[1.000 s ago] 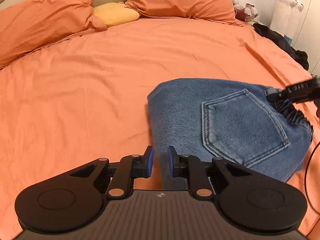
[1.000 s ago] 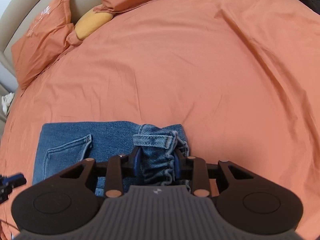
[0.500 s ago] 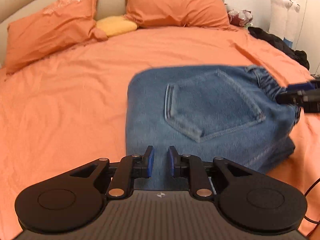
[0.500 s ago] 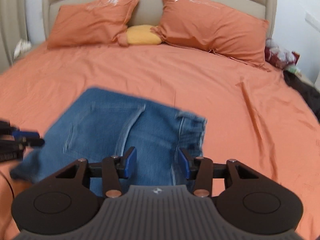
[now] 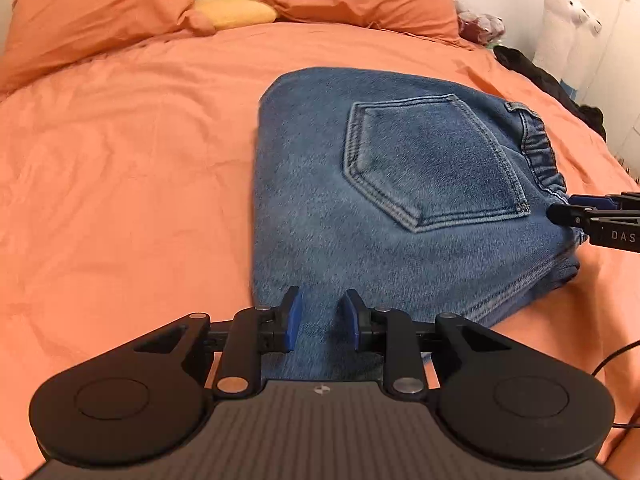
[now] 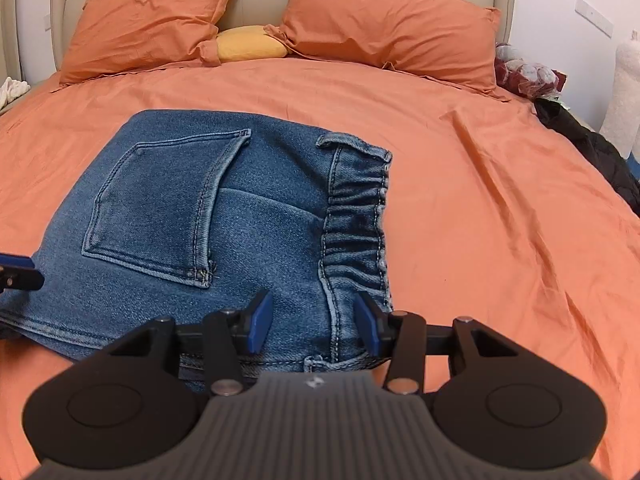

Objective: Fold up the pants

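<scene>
The blue jeans (image 5: 400, 200) lie folded into a compact stack on the orange bed (image 5: 120, 160), back pocket up, elastic waistband at the right. They also show in the right wrist view (image 6: 224, 220). My left gripper (image 5: 320, 318) hovers open over the near left edge of the jeans, holding nothing. My right gripper (image 6: 314, 316) is open over the waistband end, holding nothing. The right gripper's tip shows in the left wrist view (image 5: 576, 210). The left gripper's tip shows in the right wrist view (image 6: 20, 272).
Two orange pillows (image 6: 152, 20) and a yellow cushion (image 6: 250, 44) lie against the headboard. Dark clothing (image 6: 592, 148) and a white plush toy (image 5: 564, 20) are at the bed's right side. A cable (image 5: 616, 356) trails at the right.
The right gripper let go of the bunched waistband and opened. The left gripper opened wider. Both pulled back and the jeans now lie flat on the bed.
</scene>
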Action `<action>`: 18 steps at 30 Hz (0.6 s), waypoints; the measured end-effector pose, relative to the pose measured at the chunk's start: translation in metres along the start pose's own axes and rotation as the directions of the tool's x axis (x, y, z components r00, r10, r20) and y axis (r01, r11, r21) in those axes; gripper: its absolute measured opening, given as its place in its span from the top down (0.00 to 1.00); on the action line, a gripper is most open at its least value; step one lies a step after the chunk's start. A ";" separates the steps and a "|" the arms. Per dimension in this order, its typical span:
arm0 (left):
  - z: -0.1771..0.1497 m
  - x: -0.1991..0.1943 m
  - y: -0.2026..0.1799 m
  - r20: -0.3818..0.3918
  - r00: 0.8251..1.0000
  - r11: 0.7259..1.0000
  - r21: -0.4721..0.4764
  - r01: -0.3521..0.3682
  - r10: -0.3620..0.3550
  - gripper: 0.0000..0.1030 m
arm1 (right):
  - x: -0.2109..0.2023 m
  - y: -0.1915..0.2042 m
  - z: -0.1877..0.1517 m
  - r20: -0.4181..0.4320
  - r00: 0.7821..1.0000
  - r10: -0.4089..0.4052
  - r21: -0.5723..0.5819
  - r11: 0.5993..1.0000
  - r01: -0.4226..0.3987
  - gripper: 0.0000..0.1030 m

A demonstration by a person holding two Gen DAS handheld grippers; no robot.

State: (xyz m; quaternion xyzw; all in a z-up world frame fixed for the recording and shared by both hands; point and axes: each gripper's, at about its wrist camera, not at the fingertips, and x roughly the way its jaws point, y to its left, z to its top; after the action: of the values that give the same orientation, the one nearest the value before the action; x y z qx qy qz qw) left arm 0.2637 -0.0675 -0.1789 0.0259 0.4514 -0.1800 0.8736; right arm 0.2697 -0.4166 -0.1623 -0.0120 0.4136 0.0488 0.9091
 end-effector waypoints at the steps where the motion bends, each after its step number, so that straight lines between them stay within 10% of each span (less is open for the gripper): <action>1: -0.003 -0.003 0.002 0.000 1.000 1.000 -0.007 -0.006 0.006 0.70 | 0.001 -0.001 0.001 -0.001 1.000 0.005 0.006 1.000 -0.005 0.60; 14: 0.014 -0.042 0.012 0.072 0.997 1.000 -0.008 0.004 -0.003 0.71 | -0.013 0.003 0.025 0.000 1.000 0.015 -0.040 0.999 -0.015 0.59; 18: 0.053 -0.028 0.017 0.101 0.995 1.000 -0.005 0.000 0.000 0.60 | -0.016 -0.007 0.040 0.018 1.000 0.015 0.019 1.000 -0.015 0.33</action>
State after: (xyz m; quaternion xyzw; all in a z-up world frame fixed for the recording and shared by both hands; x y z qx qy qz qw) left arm 0.2957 -0.0544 -0.1269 0.0148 0.4071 -0.1800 0.8954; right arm 0.2897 -0.4220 -0.1237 0.0003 0.4058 0.0517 0.9125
